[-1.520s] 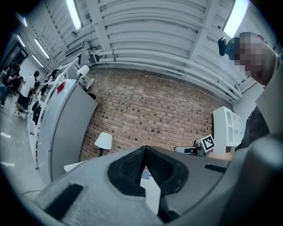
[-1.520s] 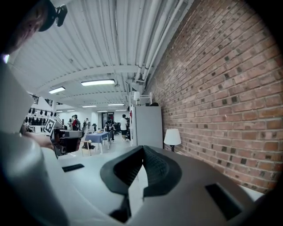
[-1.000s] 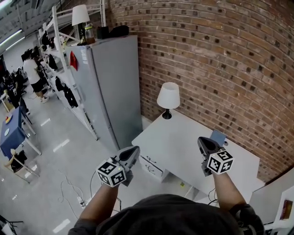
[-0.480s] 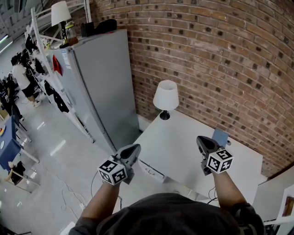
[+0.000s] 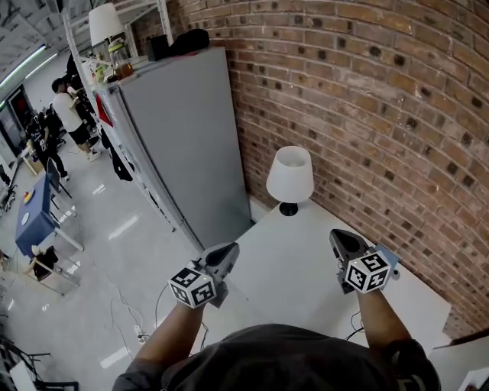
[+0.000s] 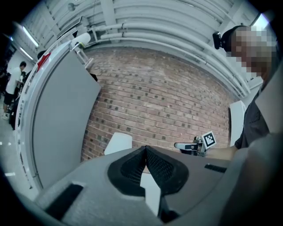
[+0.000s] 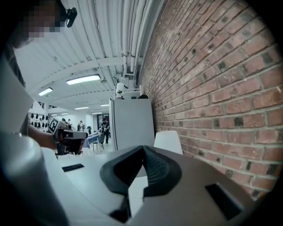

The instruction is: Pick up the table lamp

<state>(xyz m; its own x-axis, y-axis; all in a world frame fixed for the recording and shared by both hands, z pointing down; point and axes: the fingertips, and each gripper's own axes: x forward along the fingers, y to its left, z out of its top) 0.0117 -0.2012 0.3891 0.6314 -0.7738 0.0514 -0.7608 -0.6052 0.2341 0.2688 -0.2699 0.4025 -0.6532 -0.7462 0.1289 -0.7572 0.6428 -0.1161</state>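
Observation:
The table lamp [image 5: 290, 176], white shade on a small black base, stands at the far corner of the white table [image 5: 298, 271] against the brick wall. My left gripper [image 5: 226, 253] is over the table's left edge, shut and empty, well short of the lamp. My right gripper [image 5: 339, 240] hovers over the table to the lamp's right, also shut on nothing. In the left gripper view the shade [image 6: 118, 143] shows beyond the touching jaw tips of the left gripper [image 6: 145, 148]. The shade [image 7: 168, 141] sits just right of the right gripper [image 7: 143, 148] in the right gripper view.
A tall grey refrigerator [image 5: 187, 145] stands left of the table, with a second lamp [image 5: 104, 24] and jars on top. The brick wall [image 5: 382, 107] runs behind the table. A blue object [image 5: 386, 255] lies by my right gripper. People and a blue table [image 5: 34, 216] are far left.
Both grippers have moved forward toward the lamp, which now looks nearer and larger. The jaws of both have stayed shut.

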